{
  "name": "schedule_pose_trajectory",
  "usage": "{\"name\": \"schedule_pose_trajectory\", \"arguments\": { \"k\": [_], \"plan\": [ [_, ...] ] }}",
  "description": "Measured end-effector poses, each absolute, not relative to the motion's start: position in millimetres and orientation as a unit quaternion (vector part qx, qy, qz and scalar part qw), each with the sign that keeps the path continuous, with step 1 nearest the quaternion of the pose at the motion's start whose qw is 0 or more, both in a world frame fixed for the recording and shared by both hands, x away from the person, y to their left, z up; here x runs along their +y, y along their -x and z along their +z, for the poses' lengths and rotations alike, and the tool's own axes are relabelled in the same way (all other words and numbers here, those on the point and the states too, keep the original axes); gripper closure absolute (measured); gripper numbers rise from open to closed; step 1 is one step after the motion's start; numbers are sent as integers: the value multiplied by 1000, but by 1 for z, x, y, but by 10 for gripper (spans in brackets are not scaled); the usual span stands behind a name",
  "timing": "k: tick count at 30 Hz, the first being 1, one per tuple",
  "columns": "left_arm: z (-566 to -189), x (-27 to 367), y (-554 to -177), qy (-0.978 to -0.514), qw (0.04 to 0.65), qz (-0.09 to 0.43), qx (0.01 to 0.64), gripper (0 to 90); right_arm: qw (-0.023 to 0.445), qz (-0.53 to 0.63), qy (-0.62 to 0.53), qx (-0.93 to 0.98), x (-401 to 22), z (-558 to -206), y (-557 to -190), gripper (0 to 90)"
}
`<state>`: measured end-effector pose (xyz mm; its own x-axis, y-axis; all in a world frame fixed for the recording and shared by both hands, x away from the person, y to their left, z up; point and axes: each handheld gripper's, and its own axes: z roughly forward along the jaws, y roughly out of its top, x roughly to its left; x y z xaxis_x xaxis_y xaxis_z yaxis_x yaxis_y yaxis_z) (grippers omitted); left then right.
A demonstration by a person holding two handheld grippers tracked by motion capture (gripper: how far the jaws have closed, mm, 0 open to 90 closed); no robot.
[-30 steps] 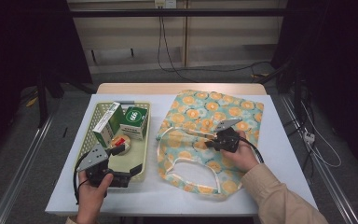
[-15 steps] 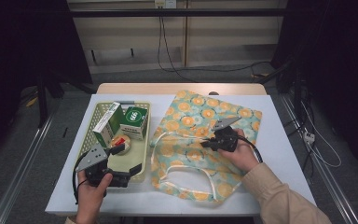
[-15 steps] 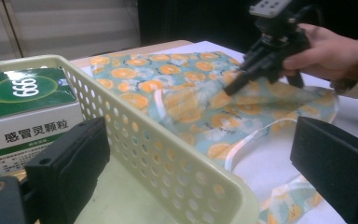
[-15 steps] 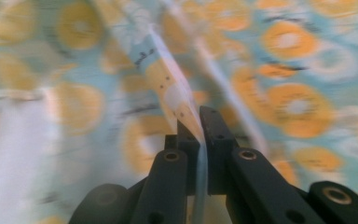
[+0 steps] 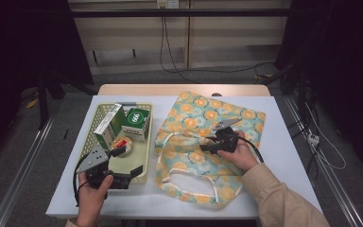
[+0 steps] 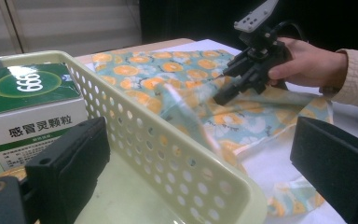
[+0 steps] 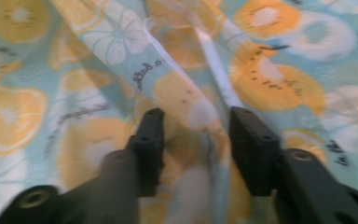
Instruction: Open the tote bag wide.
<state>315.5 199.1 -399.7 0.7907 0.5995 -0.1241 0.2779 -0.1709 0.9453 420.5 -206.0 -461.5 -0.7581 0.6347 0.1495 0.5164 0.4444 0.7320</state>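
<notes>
Now your right gripper (image 5: 207,144) stands with its jaws parted over the cloth bag (image 5: 208,142); they have just been opening, where a second ago they were pinched shut on the fabric near the mouth of the bag; in the right gripper view a fold of cloth and a pale strap run up between the two jaws, and the pads do not press on them. Compared with the earlier pictures, the bag lies drawn further toward the basket (image 5: 144,161); its left edge is now just beside the basket wall, and the near end shows its white handle (image 5: 189,182) looped open on the table (image 5: 283,156).

The bag is soft, printed with orange slices and pale flowers on a light blue-green ground, crumpled and ridged around your right gripper, flatter at the far right corner. Its long axis runs from the far right of the table toward the near left; the mouth with the handles points toward you.

Your left gripper (image 5: 125,163) is held at the near end of the basket; its jaws are wide apart, one inside the basket and one outside, straddling the perforated wall with nothing pinched; it has kept its place. A green and white box (image 5: 137,124) stands in the far end of the basket.
</notes>
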Motion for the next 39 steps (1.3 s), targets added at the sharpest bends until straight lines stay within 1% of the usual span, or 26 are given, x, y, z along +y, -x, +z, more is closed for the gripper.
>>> {"name": "schedule_pose_trajectory", "arguments": {
  "k": [2, 7, 12, 13, 15, 16, 18, 22, 24, 26, 27, 30, 32, 35, 36, 37, 39],
  "plan": [
    [-400, 198, -315, -752, 574, 140, 291, 43, 71, 405, -329, 850, -203, -462, -415, 373],
    [-399, 197, -315, -754, 573, 139, 289, 43, 84, 398, -304, 861, -198, -464, -405, 277],
    [-400, 196, -315, -754, 574, 138, 289, 43, 108, 385, -294, 868, -194, -464, -402, 301],
    [-400, 196, -315, -753, 574, 138, 290, 43, 109, 384, -296, 868, -194, -464, -402, 317],
    [-400, 197, -315, -754, 573, 139, 290, 43, 114, 382, -298, 867, -195, -463, -402, 379],
    [-400, 197, -315, -754, 573, 138, 290, 43, 113, 383, -299, 867, -196, -463, -403, 442],
    [-400, 197, -315, -754, 573, 139, 290, 43, 116, 384, -302, 865, -200, -462, -405, 619],
    [-400, 196, -315, -754, 573, 138, 289, 43, 121, 380, -302, 866, -204, -461, -409, 813],
    [-400, 196, -315, -755, 572, 137, 290, 43, 123, 373, -305, 868, -203, -460, -411, 880],
    [-400, 196, -316, -755, 572, 137, 289, 43, 123, 365, -305, 871, -202, -458, -413, 895],
    [-400, 196, -316, -755, 573, 137, 289, 43, 122, 364, -305, 871, -202, -457, -414, 897],
    [-401, 197, -316, -753, 573, 137, 292, 43, 145, 369, -321, 860, -208, -454, -420, 898],
    [-401, 198, -316, -753, 574, 136, 292, 43, 146, 375, -339, 850, -214, -452, -426, 893],
    [-401, 197, -316, -754, 573, 137, 290, 43, 160, 370, -349, 846, -219, -452, -433, 842],
    [-401, 197, -316, -754, 573, 137, 290, 43, 160, 370, -354, 844, -220, -453, -435, 818],
    [-401, 197, -316, -754, 573, 137, 291, 43, 163, 372, -360, 840, -221, -455, -437, 767],
    [-401, 197, -316, -754, 573, 137, 291, 43, 180, 360, -364, 840, -222, -459, -439, 601]
  ]
}}
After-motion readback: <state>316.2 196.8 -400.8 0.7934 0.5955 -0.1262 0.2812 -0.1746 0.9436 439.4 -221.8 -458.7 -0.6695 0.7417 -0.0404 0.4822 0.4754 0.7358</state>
